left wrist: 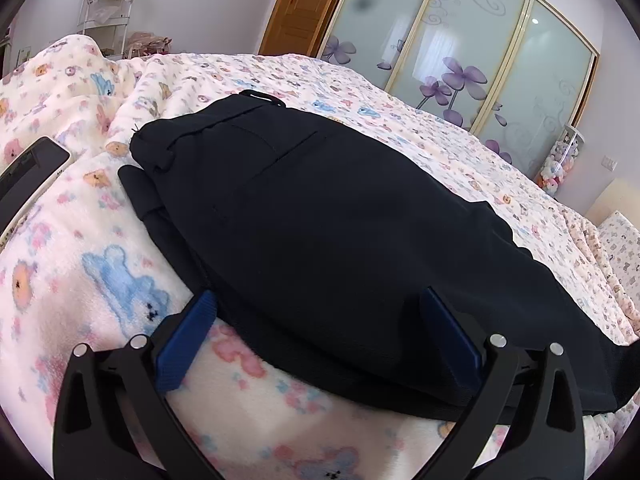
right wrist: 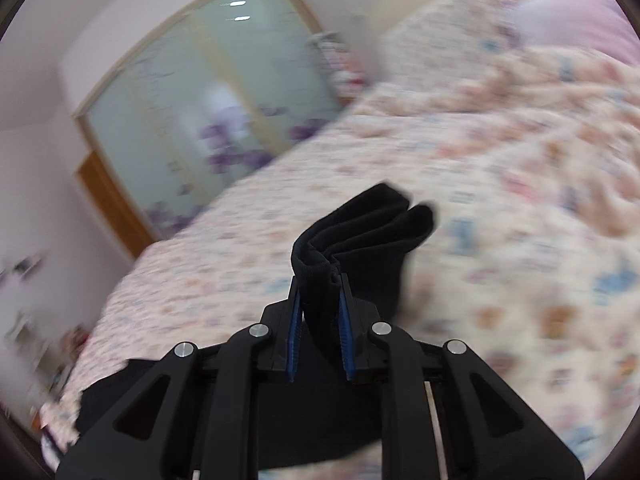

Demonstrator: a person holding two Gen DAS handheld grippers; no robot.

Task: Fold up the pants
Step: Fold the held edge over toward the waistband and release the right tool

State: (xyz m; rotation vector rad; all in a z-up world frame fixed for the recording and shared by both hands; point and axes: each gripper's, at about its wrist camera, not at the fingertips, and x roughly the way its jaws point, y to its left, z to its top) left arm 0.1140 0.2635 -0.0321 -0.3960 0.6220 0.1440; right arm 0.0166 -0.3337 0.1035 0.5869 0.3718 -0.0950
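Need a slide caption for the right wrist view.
Right hand-held gripper shut on bunched black pants above the patterned blanket.

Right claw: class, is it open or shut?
Shut. The right claw has both blue pads pressed against a bunched fold of the black pants.

Black pants [left wrist: 320, 232], pastel bear-print blanket [left wrist: 80, 280], blue-padded black tongs [right wrist: 320, 328]

Black matt woven-cloth pants [left wrist: 320, 232], smooth, stitched seams; bunched folds [right wrist: 360, 236] at centre of right-wrist view. Fleecy pink printed blanket [left wrist: 80, 280], soft nap. Left gripper [left wrist: 318, 320]: matt black plastic arms, ribbed blue pads [left wrist: 188, 344], shiny metal pins. Glossy black phone [left wrist: 28, 172], left edge. Frosted glass wardrobe doors [left wrist: 480, 60], upper right. Varnished wooden door [left wrist: 296, 4].
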